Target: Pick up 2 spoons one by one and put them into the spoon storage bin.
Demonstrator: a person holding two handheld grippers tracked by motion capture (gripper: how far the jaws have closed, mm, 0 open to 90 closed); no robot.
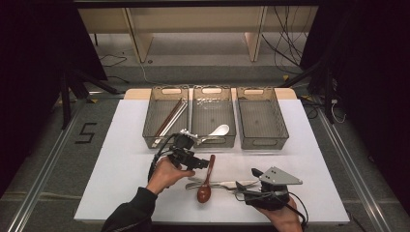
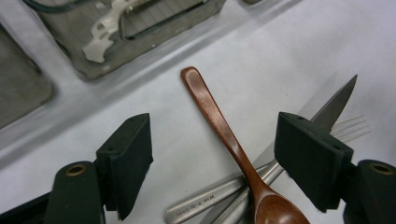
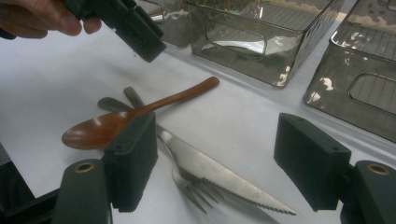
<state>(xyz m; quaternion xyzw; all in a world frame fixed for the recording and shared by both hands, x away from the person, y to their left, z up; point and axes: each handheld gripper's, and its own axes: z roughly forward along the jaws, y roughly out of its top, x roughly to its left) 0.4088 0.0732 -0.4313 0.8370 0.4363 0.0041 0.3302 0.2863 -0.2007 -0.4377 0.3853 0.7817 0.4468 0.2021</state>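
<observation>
A brown wooden spoon (image 1: 206, 181) lies on the white table, bowl toward me, across a steel knife (image 3: 224, 179) and fork (image 3: 191, 189). My left gripper (image 1: 205, 162) hovers just above the spoon's handle. In the left gripper view the handle (image 2: 205, 100) runs between the wide-apart pads of the left gripper (image 2: 215, 126), and neither pad touches it. My right gripper (image 1: 246, 180) rests at the front right, pointing left at the cutlery. In its own view the right gripper (image 3: 219, 135) stands open over the knife blade, gripping nothing.
Three smoky plastic bins stand in a row at the back. The left bin (image 1: 167, 88) holds chopsticks (image 1: 169, 118), the middle bin (image 1: 212, 88) a white spoon (image 1: 217, 131), and the right bin (image 1: 261, 116) nothing. The table's front edge (image 1: 193, 220) is close.
</observation>
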